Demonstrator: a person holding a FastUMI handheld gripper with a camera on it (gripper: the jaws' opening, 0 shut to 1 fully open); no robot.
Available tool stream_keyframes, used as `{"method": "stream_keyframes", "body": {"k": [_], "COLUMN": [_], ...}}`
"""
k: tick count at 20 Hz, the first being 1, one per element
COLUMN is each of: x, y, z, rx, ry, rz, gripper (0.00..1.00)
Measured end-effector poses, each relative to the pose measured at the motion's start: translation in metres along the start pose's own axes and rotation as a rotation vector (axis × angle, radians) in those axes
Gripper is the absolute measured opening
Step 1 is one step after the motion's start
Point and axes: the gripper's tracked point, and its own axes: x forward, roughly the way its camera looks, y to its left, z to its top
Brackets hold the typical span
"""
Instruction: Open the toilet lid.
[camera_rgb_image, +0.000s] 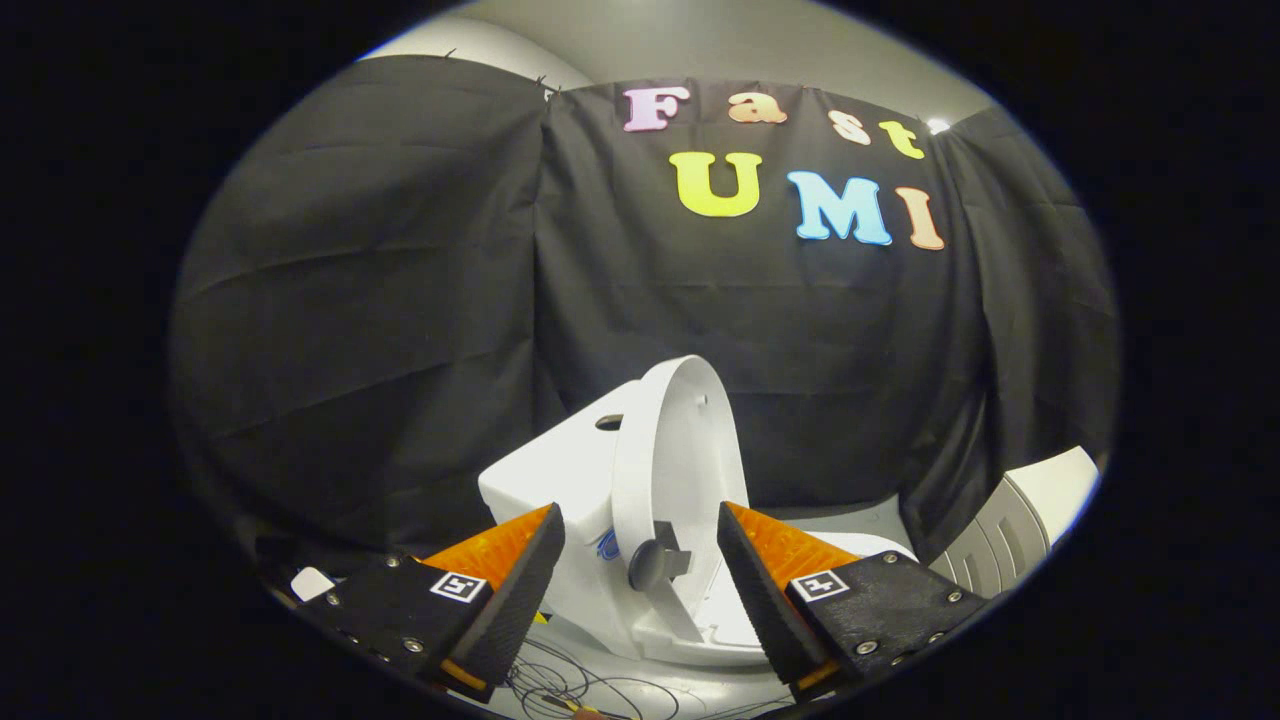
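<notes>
Gripper view: I have the toilet (560, 490) just ahead of my fingers, white, small-looking, set against the black cloth wall (380, 330).

Toilet lid (672, 470) is raised, standing close to upright on edge, its hollow inner face turned toward the right finger. It rises from the bowl rim and leans back toward the white tank body behind and to its left. A dark oval opening (608, 422) shows on top of that tank body.

A dark round knob on a short bracket (652, 565) sticks out from the lower part of the lid, facing me. It sits in the gap between my fingers, touched by neither.

Gripper (640, 565): fingers spread wide apart, one on either side of the lid's lower part, holding nothing. I cannot tell for sure whether the left finger brushes the tank body; it overlaps it from my angle. The right finger stands clear of the lid.

Bowl rim (700, 640) shows pale below the lid, between the fingers.

Thin dark cables (560, 685) lie looped on the surface in front of the toilet. To the right of the toilet, well apart from it, a pale ribbed object (1010, 520) sits by the cloth wall; I cannot tell what it is.
</notes>
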Motion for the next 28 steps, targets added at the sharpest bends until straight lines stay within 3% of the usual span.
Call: {"method": "stream_keyframes", "body": {"k": [4, 12, 20, 28], "x": [-0.014, -0.056, -0.088, -0.103], "y": [-0.04, -0.153, -0.254, -0.296], "z": [0.05, 0.102, 0.101, 0.088], "rx": [0.009, 0.049, 0.071, 0.054], "ry": [-0.138, -0.302, -0.357, -0.336], "rz": [0.027, -0.051, -0.135, -0.156], "gripper": [0.95, 0.94, 0.94, 0.94]}}
